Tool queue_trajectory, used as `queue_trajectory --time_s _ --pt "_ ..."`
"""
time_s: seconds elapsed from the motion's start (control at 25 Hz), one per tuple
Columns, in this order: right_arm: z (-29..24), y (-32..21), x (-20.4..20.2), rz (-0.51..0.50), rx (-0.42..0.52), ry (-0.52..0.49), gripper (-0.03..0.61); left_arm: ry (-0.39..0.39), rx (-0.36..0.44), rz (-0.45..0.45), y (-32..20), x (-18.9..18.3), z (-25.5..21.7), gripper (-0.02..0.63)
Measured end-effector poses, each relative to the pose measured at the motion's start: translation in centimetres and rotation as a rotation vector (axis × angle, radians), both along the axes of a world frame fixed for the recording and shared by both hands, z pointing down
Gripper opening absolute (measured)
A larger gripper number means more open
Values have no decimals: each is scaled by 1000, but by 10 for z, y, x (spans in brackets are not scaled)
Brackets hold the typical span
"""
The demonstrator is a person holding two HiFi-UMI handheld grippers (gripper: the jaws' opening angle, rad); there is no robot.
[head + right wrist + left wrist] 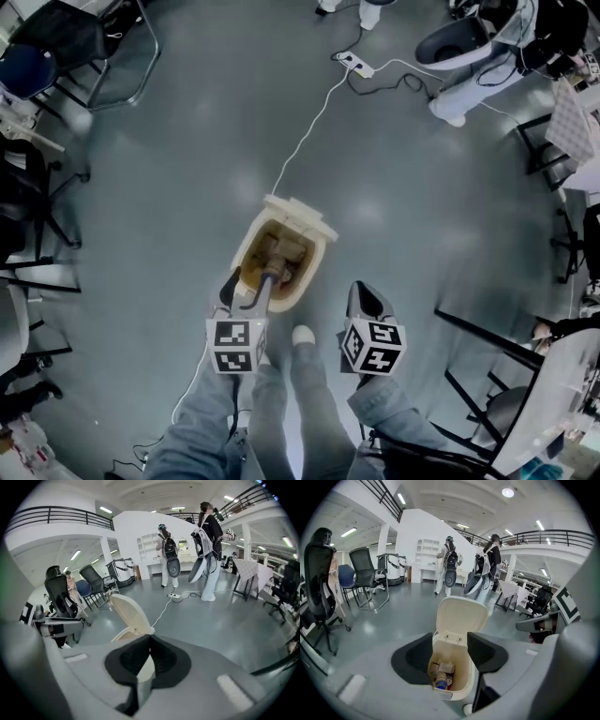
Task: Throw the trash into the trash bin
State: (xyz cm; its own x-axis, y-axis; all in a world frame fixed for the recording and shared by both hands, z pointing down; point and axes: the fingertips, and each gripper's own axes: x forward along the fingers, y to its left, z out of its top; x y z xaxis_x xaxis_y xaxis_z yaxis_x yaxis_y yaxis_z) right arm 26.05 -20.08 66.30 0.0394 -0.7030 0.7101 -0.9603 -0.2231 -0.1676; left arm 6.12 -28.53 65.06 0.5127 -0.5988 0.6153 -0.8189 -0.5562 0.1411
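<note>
— What's around you?
— Grey floor (pixel 187 187) on every side. Office chairs (pixel 56 47) crowd its far left corner, and two people (pixel 449 566) stand well apart from me at the back. A white cable (pixel 309 131) runs from a power strip (pixel 356 64) down to the rear of the bin.
— And the bin?
— The cream trash bin (pixel 242 248) stands just ahead of my shoe (pixel 302 336), with its lid (pixel 461 616) tipped up. The trash (pixel 441 674) lies at its bottom: small cartons and a bottle with blue on it.
— Your claws?
— My left gripper (pixel 249 286) hangs over the bin's near rim, jaws spread wide and empty, with the trash below them. My right gripper (pixel 367 295) is just beside the bin, its jaws pressed together on nothing.
</note>
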Motion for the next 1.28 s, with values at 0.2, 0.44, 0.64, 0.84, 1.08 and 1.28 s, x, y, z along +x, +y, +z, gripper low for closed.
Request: queue_trajectory --time_s 0.2,0.44,0.64,0.84,1.08,1.28 --pt "-63 10 -8 3 43 -21 3 37 -43 -42 23 -23 -67 209" --pt "-151 -7 -17 -13 155 -7 3 45 43 -101 38 -62 -159 149" --pt "-245 -10 -29 -47 271 33 3 79 140 -160 54 -86 -242 86" --pt "-313 2 -31 -69 358 70 3 114 249 -174 62 -99 -310 48" --pt "-364 13 -28 -75 433 109 3 149 358 -192 60 -110 -367 11" --pt "-384 27 -5 -34 461 135 3 150 409 -202 55 -118 -388 9"
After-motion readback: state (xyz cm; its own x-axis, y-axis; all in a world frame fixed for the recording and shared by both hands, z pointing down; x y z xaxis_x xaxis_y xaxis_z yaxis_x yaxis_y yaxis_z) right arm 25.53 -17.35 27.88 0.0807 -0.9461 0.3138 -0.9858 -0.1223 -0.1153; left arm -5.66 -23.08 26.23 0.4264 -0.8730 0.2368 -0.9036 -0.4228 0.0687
